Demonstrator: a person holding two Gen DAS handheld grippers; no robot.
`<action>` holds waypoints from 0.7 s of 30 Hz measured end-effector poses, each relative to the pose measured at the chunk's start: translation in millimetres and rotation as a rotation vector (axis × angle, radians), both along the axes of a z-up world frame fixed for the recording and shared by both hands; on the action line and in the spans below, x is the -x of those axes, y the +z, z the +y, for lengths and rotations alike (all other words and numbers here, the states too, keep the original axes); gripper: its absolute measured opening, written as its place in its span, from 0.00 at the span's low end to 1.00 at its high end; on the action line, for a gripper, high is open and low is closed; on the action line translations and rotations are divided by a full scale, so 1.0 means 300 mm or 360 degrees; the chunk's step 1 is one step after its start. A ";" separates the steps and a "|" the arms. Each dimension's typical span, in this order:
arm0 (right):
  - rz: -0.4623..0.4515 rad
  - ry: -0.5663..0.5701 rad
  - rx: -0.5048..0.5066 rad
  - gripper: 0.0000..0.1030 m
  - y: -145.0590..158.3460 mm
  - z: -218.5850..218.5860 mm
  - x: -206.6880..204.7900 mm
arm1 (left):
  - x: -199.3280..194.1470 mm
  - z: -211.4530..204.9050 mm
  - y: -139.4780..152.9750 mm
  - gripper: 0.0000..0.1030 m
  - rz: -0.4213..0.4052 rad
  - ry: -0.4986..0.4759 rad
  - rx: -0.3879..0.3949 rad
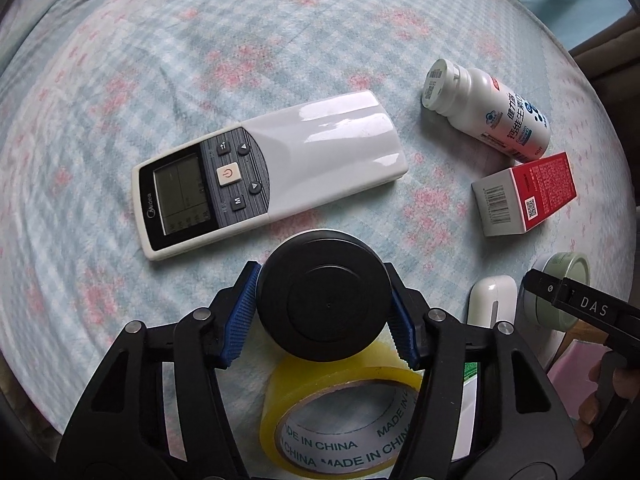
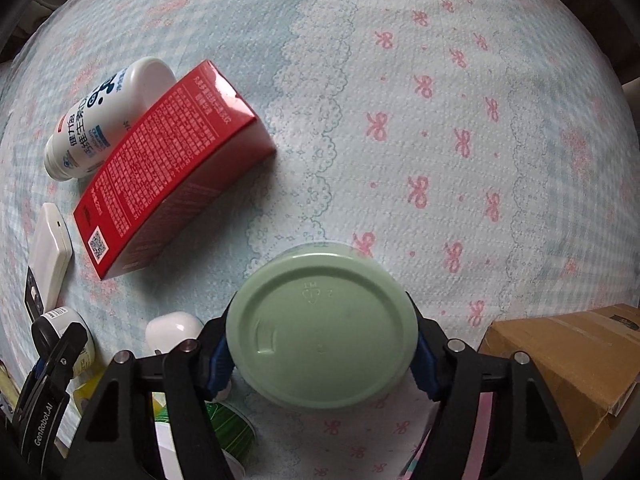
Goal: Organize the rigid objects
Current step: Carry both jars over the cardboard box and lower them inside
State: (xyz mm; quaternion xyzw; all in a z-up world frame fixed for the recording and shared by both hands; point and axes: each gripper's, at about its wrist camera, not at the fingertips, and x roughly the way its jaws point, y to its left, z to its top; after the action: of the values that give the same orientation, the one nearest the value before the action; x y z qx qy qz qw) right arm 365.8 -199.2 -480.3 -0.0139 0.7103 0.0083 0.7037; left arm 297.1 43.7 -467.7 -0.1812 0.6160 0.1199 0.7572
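My left gripper [image 1: 324, 312] is shut on a black round jar [image 1: 324, 300], held above a yellow tape roll [image 1: 340, 420]. My right gripper [image 2: 320, 352] is shut on a pale green round container [image 2: 320, 332], held over the patterned bedsheet [image 2: 440, 120]. A white Midea remote [image 1: 268, 172] lies ahead of the left gripper. A white supplement bottle [image 1: 488, 112] lies on its side beside a red and white box [image 1: 524, 196]. Both also show in the right wrist view, the bottle [image 2: 104, 120] behind the box [image 2: 172, 168].
A white earbud case [image 1: 490, 300] lies right of the left gripper, and shows in the right wrist view [image 2: 172, 330]. A cardboard box [image 2: 580, 360] sits at the right. A green-patterned item [image 2: 228, 424] and pink item [image 1: 572, 368] lie near the grippers.
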 end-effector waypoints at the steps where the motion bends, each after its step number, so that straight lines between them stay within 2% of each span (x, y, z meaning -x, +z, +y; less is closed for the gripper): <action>1: -0.0015 0.0002 -0.0002 0.65 0.013 -0.002 0.002 | 0.006 0.004 0.012 0.54 -0.0013 -0.0004 0.0001; 5: -0.0093 0.0014 -0.0012 0.65 0.124 -0.014 0.030 | 0.022 0.016 0.075 0.54 -0.0084 -0.0037 -0.0005; 9: -0.0175 -0.0003 -0.0052 0.65 0.235 -0.022 0.065 | 0.048 0.015 0.184 0.54 -0.0180 -0.0083 -0.0001; 14: -0.0282 -0.0042 -0.0113 0.65 0.442 -0.008 0.139 | 0.106 0.016 0.386 0.54 -0.0308 -0.0199 0.0017; 17: -0.0352 -0.0056 -0.0131 0.65 0.568 0.030 0.234 | 0.136 0.018 0.518 0.54 -0.0382 -0.0272 0.0034; 21: -0.0458 -0.0043 -0.0196 0.65 0.744 0.021 0.332 | 0.188 -0.030 0.706 0.54 -0.0490 -0.0383 0.0001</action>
State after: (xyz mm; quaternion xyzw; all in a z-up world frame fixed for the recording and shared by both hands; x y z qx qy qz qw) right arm 266.3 -192.9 -257.1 0.0378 0.6004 0.0405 0.7978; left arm 240.7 34.8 -255.9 -0.1225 0.5101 -0.0008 0.8513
